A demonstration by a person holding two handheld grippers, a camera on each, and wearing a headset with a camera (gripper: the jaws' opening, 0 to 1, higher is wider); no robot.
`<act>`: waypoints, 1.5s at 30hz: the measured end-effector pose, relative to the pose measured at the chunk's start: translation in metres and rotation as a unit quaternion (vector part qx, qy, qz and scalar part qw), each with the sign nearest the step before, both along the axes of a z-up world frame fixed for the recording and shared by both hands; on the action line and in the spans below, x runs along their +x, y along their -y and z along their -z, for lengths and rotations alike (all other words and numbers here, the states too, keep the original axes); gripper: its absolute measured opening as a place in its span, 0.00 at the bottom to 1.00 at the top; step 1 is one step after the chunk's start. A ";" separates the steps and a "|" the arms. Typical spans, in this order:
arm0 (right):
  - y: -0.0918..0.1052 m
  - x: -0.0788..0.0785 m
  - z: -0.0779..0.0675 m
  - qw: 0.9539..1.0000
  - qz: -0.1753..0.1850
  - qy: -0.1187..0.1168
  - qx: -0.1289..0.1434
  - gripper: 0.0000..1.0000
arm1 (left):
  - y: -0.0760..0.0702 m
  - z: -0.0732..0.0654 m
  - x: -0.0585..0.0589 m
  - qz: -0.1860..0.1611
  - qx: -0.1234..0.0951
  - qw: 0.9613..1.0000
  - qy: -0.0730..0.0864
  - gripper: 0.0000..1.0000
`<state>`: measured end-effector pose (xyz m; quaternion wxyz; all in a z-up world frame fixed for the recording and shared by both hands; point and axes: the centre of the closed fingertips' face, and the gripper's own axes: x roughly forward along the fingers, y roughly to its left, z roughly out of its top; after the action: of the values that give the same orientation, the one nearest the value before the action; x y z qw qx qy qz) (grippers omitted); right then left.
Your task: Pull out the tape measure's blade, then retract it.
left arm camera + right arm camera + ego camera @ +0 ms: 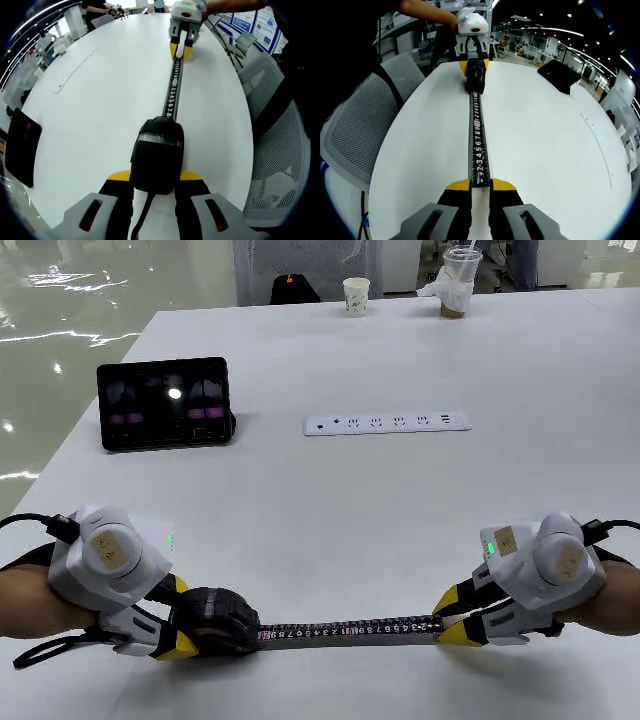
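Observation:
A black tape measure case [213,621] rests near the table's front edge, and my left gripper [178,618] is shut on it; its body [157,156] sits between my yellow-tipped jaws. The black blade [347,630] with white numbers runs out to the right along the table. My right gripper [450,616] is shut on the blade's end [480,179]. From the left gripper view the blade [172,90] stretches to the right gripper [181,50]; from the right gripper view the blade [477,130] leads back to the case [474,75] and the left gripper [473,62].
A dark tablet [165,402] stands at the left, a white power strip [387,423] lies mid-table. A paper cup [356,295] and a plastic cup [456,280] sit at the far edge. A mesh chair [365,125] is beside the table.

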<state>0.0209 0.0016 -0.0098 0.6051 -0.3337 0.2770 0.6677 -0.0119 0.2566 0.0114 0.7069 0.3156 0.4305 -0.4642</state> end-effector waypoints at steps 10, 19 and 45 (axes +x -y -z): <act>0.015 0.003 0.002 1.000 0.007 -0.001 -0.009 0.09 | 0.000 0.000 0.000 0.001 0.001 1.000 0.001 0.26; 0.022 0.002 0.002 1.000 0.018 0.001 -0.009 0.09 | 0.000 0.000 0.000 0.001 0.002 1.000 0.002 0.26; 0.025 0.000 0.006 0.997 0.011 0.034 -0.064 0.13 | -0.003 -0.001 0.000 -0.007 0.021 1.000 0.013 0.28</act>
<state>0.0212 -0.0234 -0.0156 0.5991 -0.3907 0.3024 0.6300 -0.0122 0.2600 0.0125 0.7091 0.3335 0.4332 -0.4453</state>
